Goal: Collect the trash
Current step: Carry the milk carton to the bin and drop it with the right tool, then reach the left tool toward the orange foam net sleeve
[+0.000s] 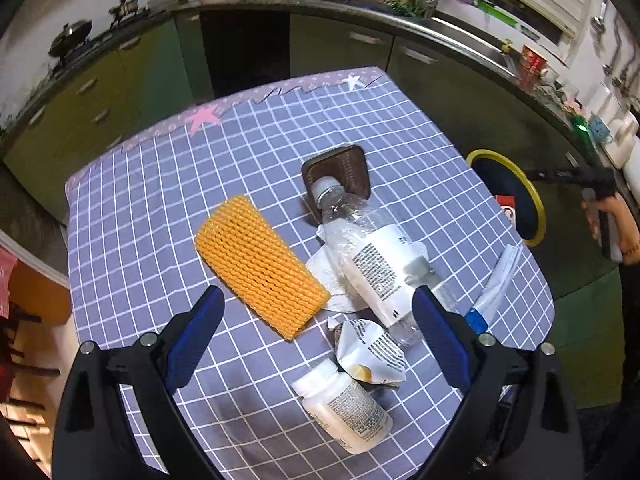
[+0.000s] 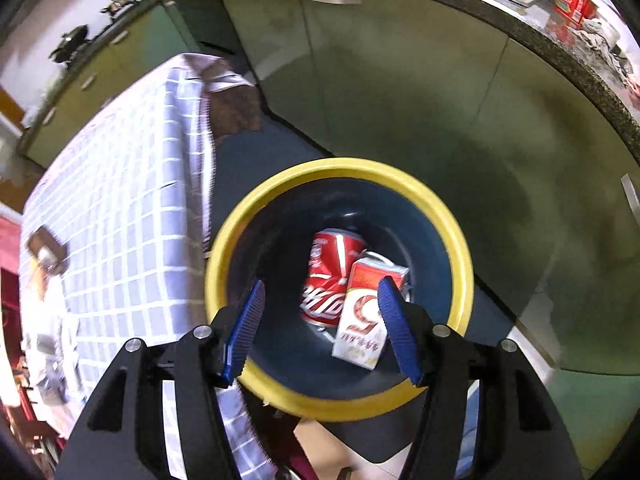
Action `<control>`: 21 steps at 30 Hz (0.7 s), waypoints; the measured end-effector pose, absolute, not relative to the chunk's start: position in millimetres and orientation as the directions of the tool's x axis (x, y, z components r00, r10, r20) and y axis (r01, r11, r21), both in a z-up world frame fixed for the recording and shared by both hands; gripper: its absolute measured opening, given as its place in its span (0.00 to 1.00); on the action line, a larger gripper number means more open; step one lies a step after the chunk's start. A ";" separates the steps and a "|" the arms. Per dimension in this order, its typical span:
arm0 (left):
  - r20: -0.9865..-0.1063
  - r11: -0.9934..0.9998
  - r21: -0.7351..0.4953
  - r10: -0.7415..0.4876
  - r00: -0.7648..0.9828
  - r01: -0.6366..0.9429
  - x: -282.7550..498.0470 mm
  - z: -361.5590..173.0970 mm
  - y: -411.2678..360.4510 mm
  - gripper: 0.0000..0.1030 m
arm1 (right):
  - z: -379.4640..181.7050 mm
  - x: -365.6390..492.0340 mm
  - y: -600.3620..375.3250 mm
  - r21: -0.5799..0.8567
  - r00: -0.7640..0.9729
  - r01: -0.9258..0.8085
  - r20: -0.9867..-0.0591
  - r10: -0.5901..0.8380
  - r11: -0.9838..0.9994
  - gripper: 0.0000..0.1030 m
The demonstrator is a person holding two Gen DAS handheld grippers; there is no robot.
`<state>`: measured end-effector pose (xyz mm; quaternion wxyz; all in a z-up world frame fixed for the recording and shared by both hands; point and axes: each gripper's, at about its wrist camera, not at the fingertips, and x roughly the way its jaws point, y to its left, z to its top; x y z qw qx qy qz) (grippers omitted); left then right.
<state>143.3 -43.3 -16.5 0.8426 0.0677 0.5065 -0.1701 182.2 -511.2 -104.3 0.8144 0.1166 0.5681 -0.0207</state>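
Note:
On the checked tablecloth [image 1: 160,208] lie a clear plastic bottle [image 1: 372,248], a white tissue [image 1: 332,280] under it, a crumpled wrapper [image 1: 372,352], a small white pill bottle [image 1: 344,404] and a blue-tipped packet [image 1: 492,284]. My left gripper [image 1: 318,300] hangs open above them, holding nothing. My right gripper [image 2: 323,284] stands open over the yellow-rimmed blue bin [image 2: 340,168]. Inside the bin lie a red cola can [image 2: 328,276] and a red-and-white carton [image 2: 360,320]; the pads do not press on either.
An orange ribbed foam sleeve [image 1: 260,264] and a brown tray [image 1: 344,168] also lie on the table. The bin [image 1: 536,208] stands on the floor off the table's right edge, where a hand [image 1: 616,220] shows. Green cabinets [image 2: 400,80] ring the room.

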 end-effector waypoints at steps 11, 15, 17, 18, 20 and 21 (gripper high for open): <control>-0.930 0.959 -0.185 -0.241 0.278 0.213 189.6 -60.4 -27.6 0.87 | -88.9 127.9 -525.5 0.212 0.419 0.148 -0.898 0.133 0.966 0.57; -0.944 0.969 -0.206 -0.233 0.234 0.134 206.9 -77.7 -20.8 0.87 | -98.2 128.9 -520.8 0.231 0.413 0.132 -0.897 0.158 0.964 0.57; -0.948 0.971 -0.214 -0.233 0.217 0.109 211.4 -83.4 -19.1 0.87 | -101.6 130.9 -516.7 0.237 0.409 0.121 -0.897 0.169 0.964 0.57; -0.950 0.972 -0.216 -0.232 0.210 0.095 213.3 -86.4 -18.5 0.87 | -103.4 132.3 -514.1 0.238 0.407 0.116 -0.897 0.173 0.964 0.57; -0.954 0.972 -0.220 -0.231 0.189 0.075 217.8 -93.4 -19.3 0.87 | -105.8 135.3 -509.6 0.243 0.404 0.102 -0.896 0.183 0.965 0.57; -0.956 0.973 -0.219 -0.229 0.184 0.070 219.9 -95.9 -19.2 0.87 | -106.7 136.4 -507.8 0.246 0.403 0.097 -0.896 0.188 0.964 0.57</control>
